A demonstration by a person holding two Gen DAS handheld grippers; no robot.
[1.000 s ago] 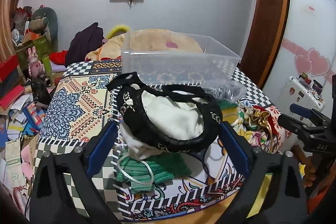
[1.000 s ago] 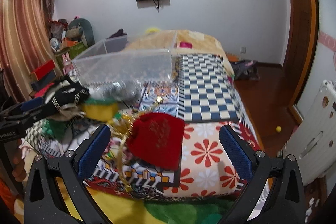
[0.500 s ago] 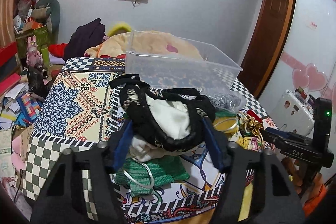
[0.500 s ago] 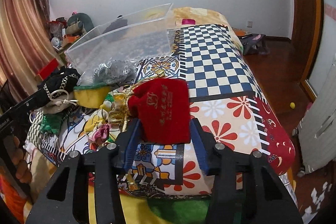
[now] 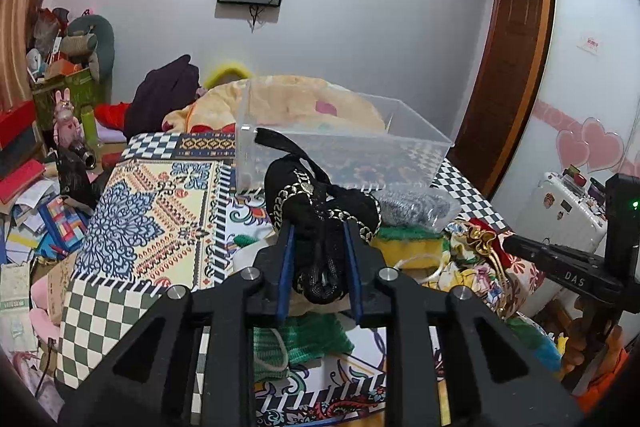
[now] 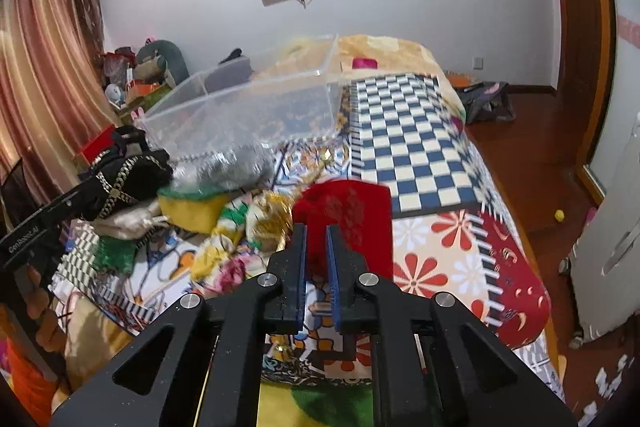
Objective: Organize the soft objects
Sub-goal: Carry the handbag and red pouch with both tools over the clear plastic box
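My left gripper is shut on a black bag with gold chain trim, held above the patterned bed cover; the bag also shows in the right wrist view. My right gripper is shut on a red velvet pouch with gold cord, lifted off the bed. A clear plastic bin stands just behind the bag and also shows in the right wrist view. It looks empty.
On the bed lie a yellow-green sponge, a silver mesh bundle in a clear bag, a green knit piece and a cream cloth. Clutter fills the floor at left. A white suitcase stands at right.
Both grippers have closed from wide open: the left onto the black bag, the right onto the red pouch. Both objects now hang lifted off the bed cover.
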